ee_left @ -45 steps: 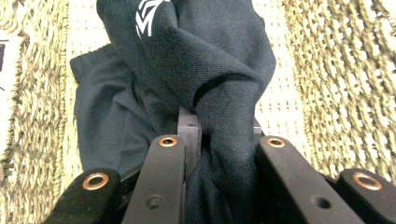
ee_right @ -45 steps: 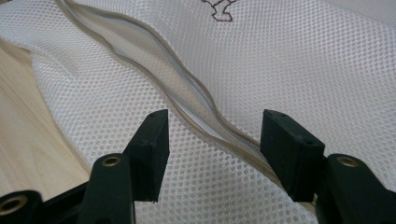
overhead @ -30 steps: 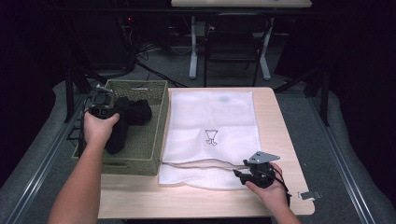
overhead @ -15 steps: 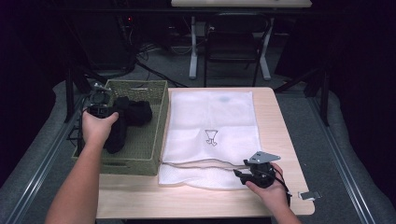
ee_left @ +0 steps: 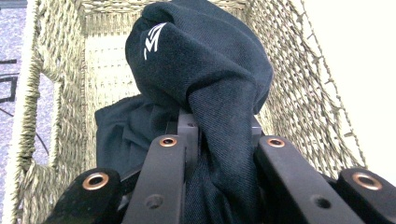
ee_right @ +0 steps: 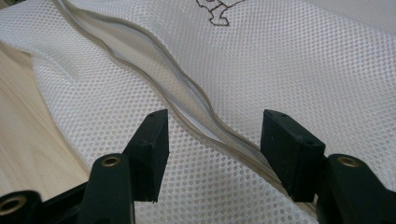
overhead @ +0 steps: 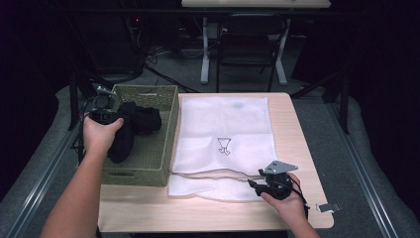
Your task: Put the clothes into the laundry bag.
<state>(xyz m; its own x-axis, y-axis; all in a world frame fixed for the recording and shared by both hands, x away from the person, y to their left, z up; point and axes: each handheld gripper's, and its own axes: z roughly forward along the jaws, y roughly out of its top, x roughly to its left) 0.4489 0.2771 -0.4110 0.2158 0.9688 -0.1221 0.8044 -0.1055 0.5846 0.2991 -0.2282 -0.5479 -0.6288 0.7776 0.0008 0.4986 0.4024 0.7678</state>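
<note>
A black garment with a small white logo lies in a green woven basket at the table's left. My left gripper is shut on a fold of that garment inside the basket. A white mesh laundry bag lies flat in the middle of the table, its zip opening gaping along the near edge. My right gripper stands open just above the bag's near right corner, its jaws on either side of the zip line.
The wooden table shows bare along its front edge and right side. A small metal clip lies off the table's right front corner. A chair and cables stand on the floor beyond the far edge.
</note>
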